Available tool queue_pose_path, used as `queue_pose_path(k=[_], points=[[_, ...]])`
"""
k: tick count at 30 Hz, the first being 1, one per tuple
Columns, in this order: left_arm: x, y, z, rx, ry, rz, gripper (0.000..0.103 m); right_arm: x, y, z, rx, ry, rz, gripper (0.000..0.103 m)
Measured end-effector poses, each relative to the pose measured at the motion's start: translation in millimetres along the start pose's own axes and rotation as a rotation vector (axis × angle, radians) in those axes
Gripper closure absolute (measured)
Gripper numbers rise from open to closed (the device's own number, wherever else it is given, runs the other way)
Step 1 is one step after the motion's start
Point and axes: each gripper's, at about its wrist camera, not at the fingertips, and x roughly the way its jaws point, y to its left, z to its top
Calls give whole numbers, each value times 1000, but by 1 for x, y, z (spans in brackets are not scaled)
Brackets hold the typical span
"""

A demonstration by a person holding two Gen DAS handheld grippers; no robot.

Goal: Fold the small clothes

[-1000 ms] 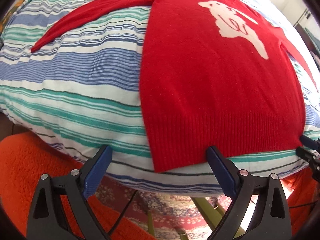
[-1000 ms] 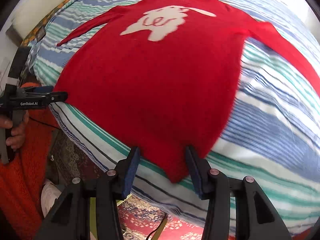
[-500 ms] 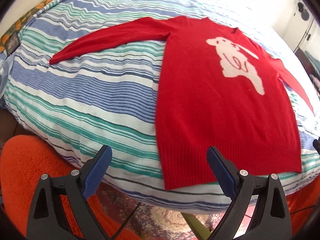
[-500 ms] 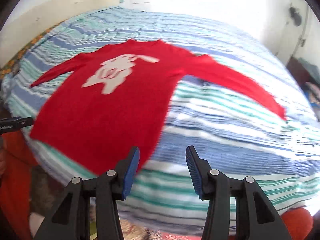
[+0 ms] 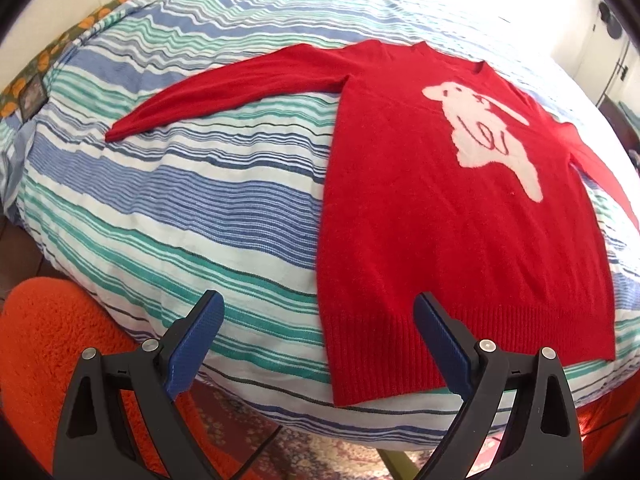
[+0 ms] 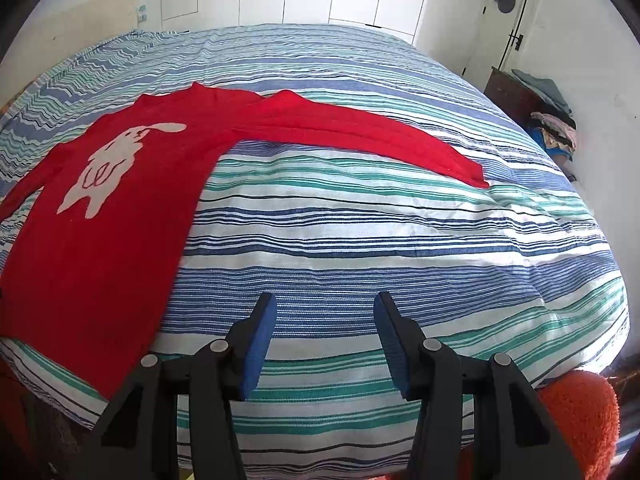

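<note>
A small red sweater (image 5: pixel 432 216) with a white animal figure lies flat, front up, on the striped bed (image 5: pixel 200 200). Both sleeves are spread out to the sides. Its hem lies at the bed's near edge. My left gripper (image 5: pixel 316 320) is open and empty, above the bed edge at the hem's left corner. In the right wrist view the sweater (image 6: pixel 120 208) fills the left side, and its right sleeve (image 6: pixel 360 140) stretches across the middle. My right gripper (image 6: pixel 324 320) is open and empty over bare bedding to the right of the sweater's body.
An orange fluffy cover (image 5: pixel 52 340) sits below the bed's near edge on the left and shows at the lower right of the right wrist view (image 6: pixel 576 420). A dark dresser with piled clothes (image 6: pixel 536 108) stands at the far right by a white door.
Both grippers have pulled back and up from the sweater's hem. The right gripper has swung right, from the hem to over bare bedding. The sweater lies still.
</note>
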Motion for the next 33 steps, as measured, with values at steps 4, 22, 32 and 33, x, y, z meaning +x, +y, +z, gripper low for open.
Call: queue_pose_path(k=[4,22,32,33], points=[[0,-4,0,16,2,8,7,-4,-1,0,5,-13,-7,52],[1,-5,-1,16,8,13,7,-4,-6,-1,25,-8,-25,52],[5,-6,-1,16,19,18,7,0,-6,-2,25,5,-29,52],[5,-6,-2,17,19,18,7,0,-6,-2,25,7,-29,52]])
